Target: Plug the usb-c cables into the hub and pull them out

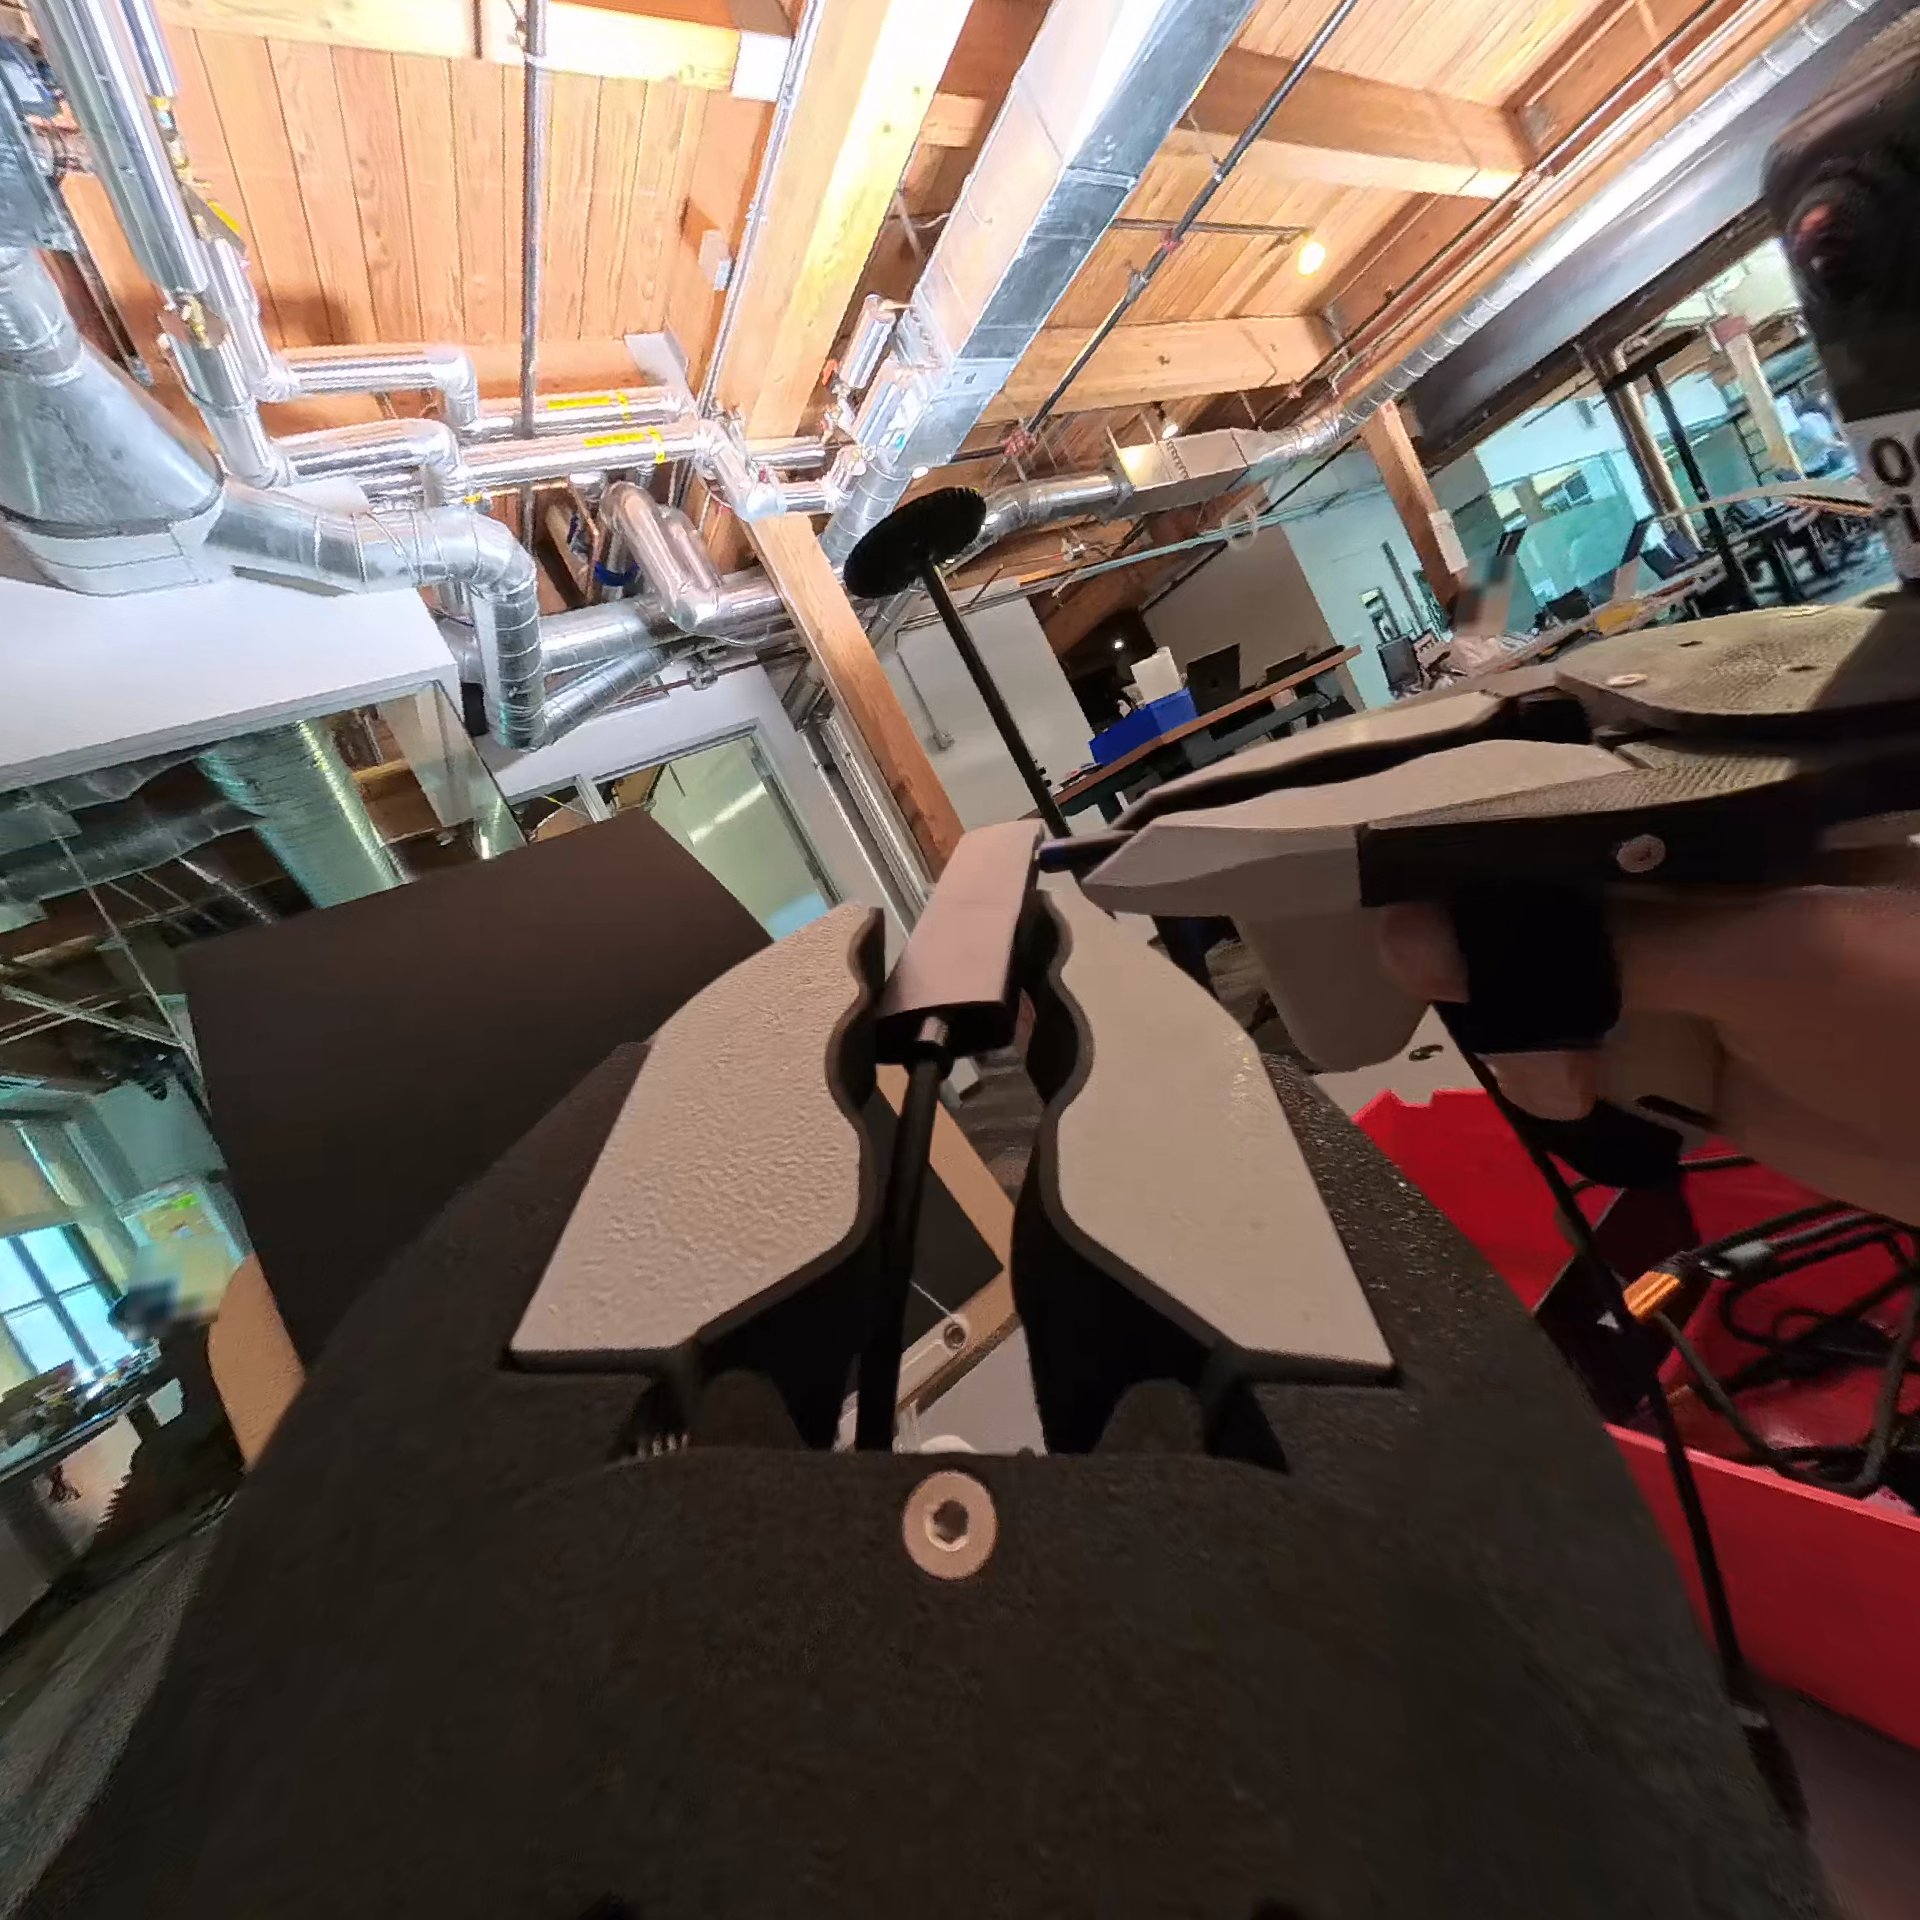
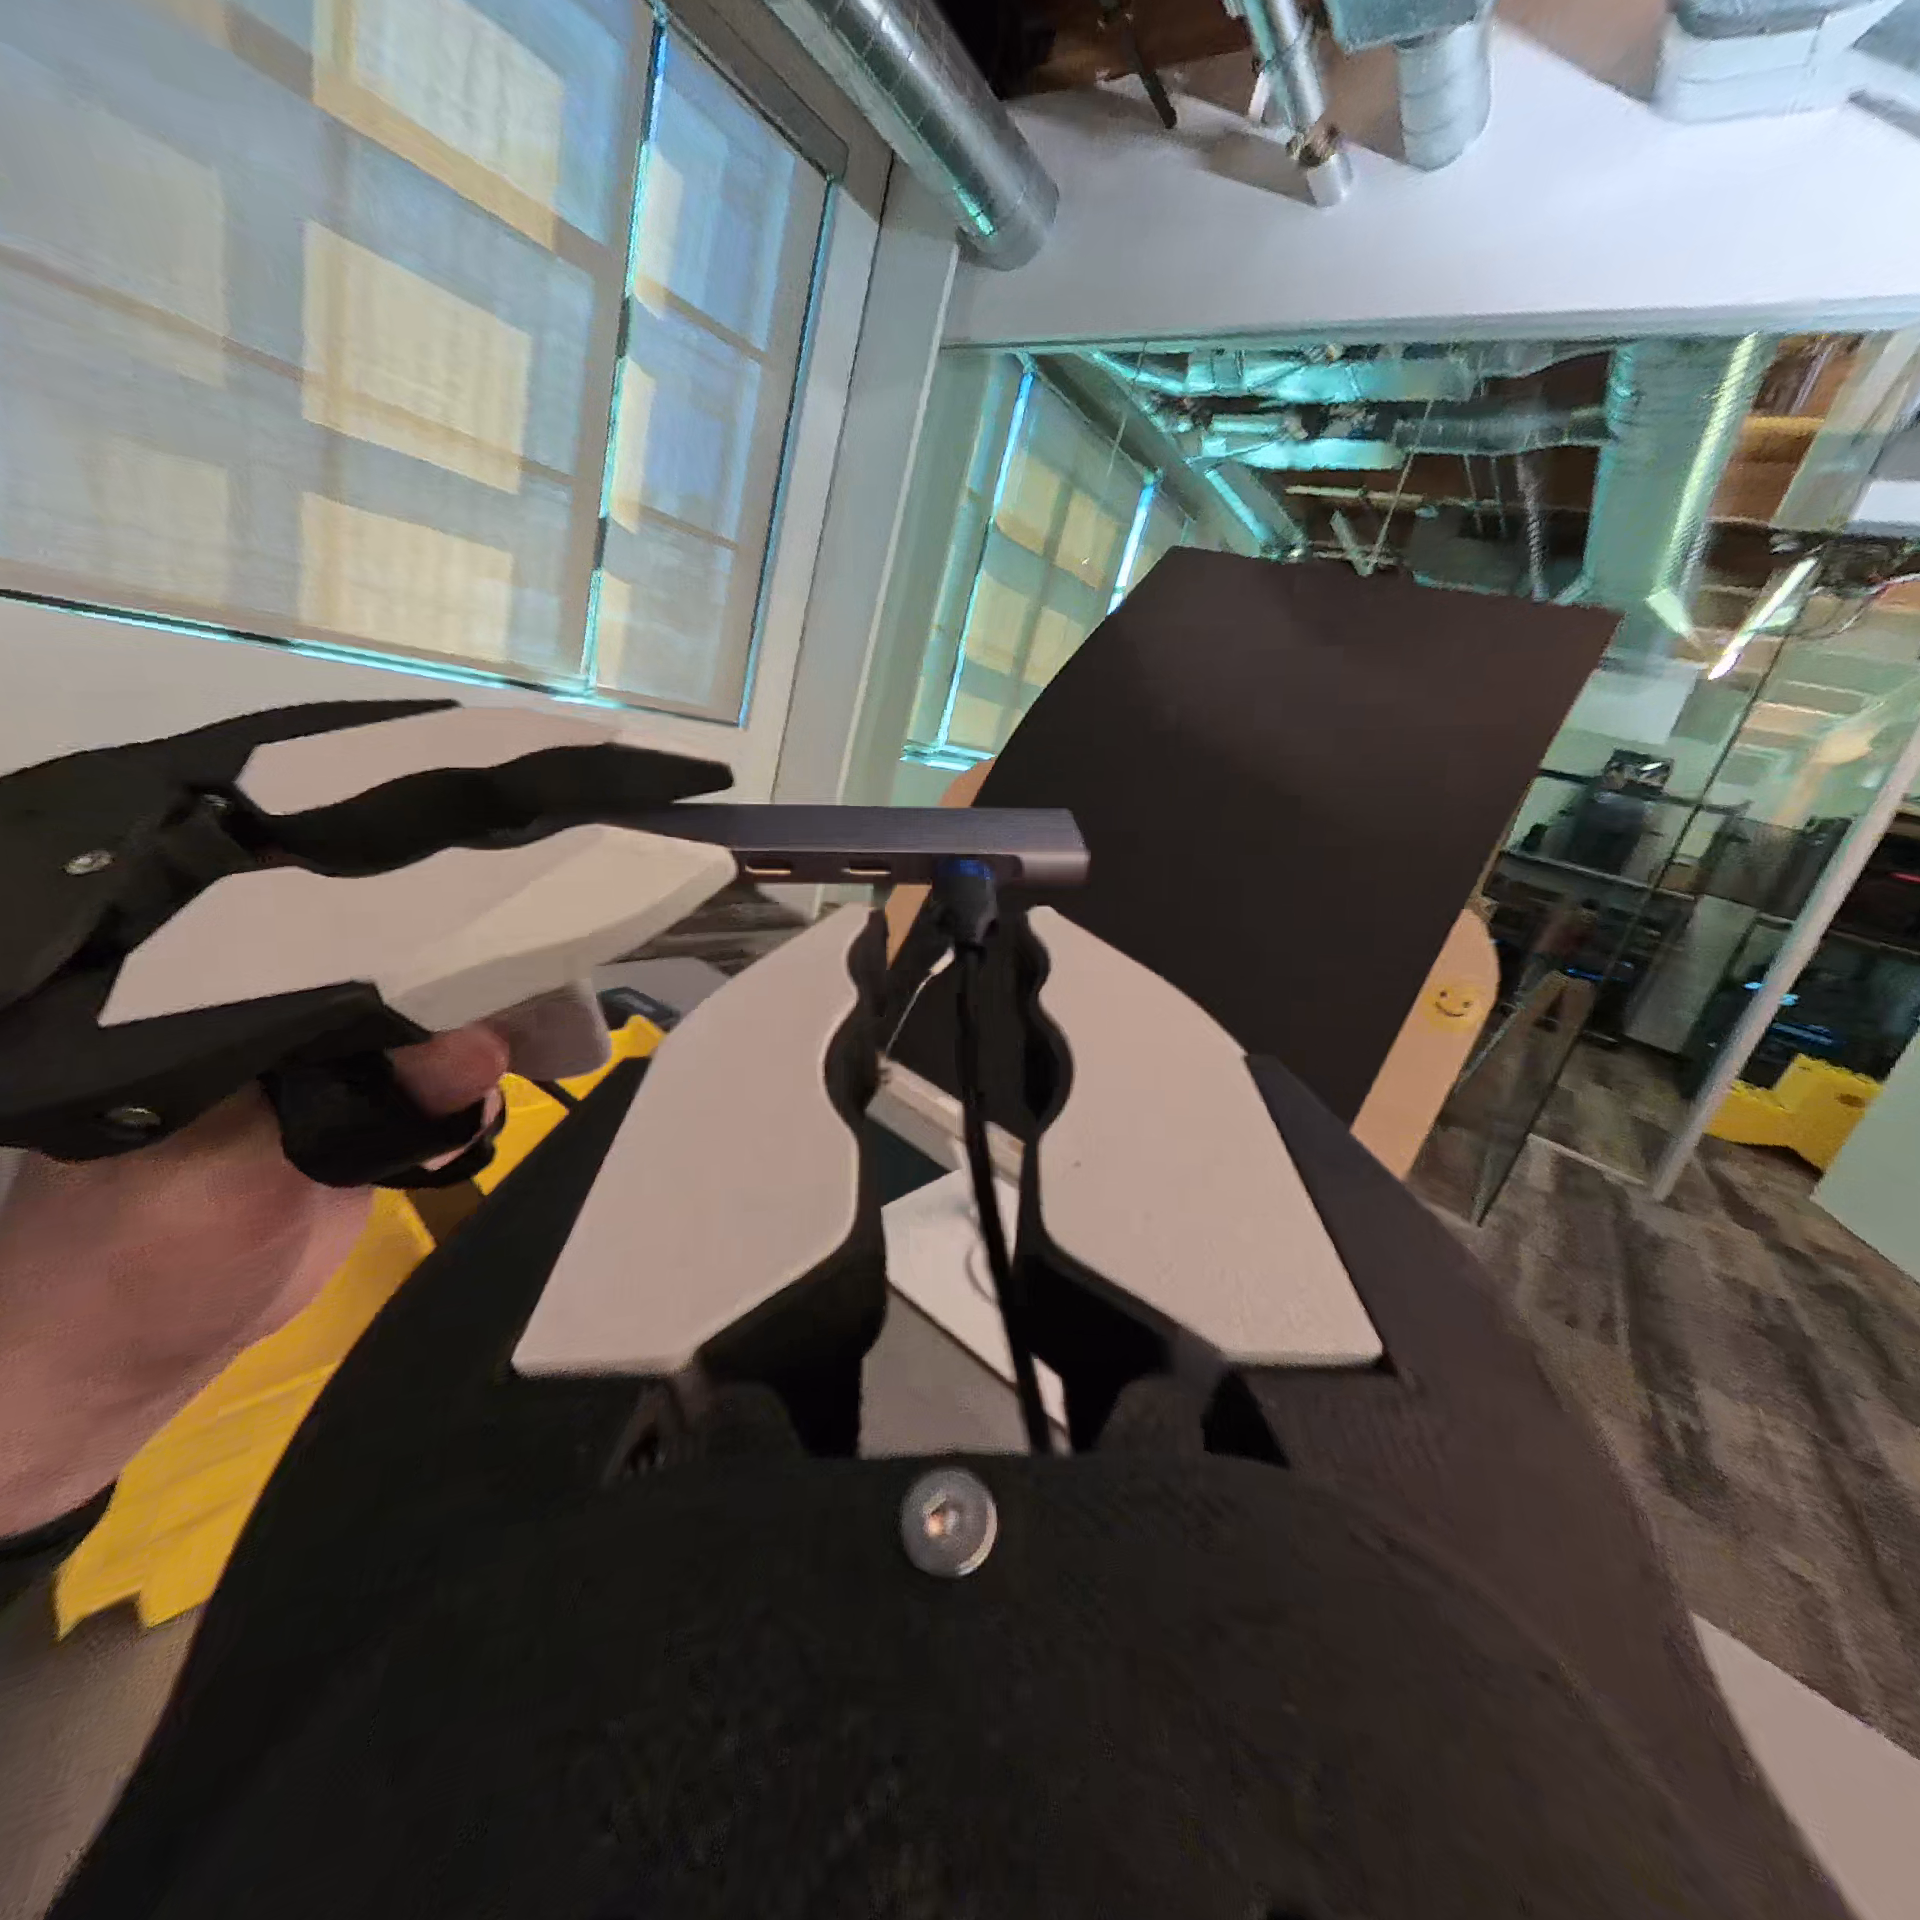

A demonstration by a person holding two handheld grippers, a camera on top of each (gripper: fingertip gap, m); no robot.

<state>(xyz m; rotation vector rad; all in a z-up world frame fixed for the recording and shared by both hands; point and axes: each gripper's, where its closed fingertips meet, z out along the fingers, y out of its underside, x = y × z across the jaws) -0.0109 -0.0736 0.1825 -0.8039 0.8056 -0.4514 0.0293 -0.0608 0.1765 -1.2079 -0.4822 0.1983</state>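
We pinch the hub (image 2: 914, 836) in our left gripper (image 1: 961, 935) in mid-air, and our right gripper (image 2: 961, 935) clamps a cable (image 2: 987, 1143) whose plug sits in one port, two ports beside it empty.

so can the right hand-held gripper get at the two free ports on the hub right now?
Probably not as is. The right hand-held gripper is shut on the usb-c cable, whose plug sits at the hub's end port. The two free ports beside it are unobstructed, but it would have to release first.

one hub (image 2: 914, 836), one plugged cable (image 2: 977, 1039), two grippers (image 1: 961, 935) (image 2: 951, 940)
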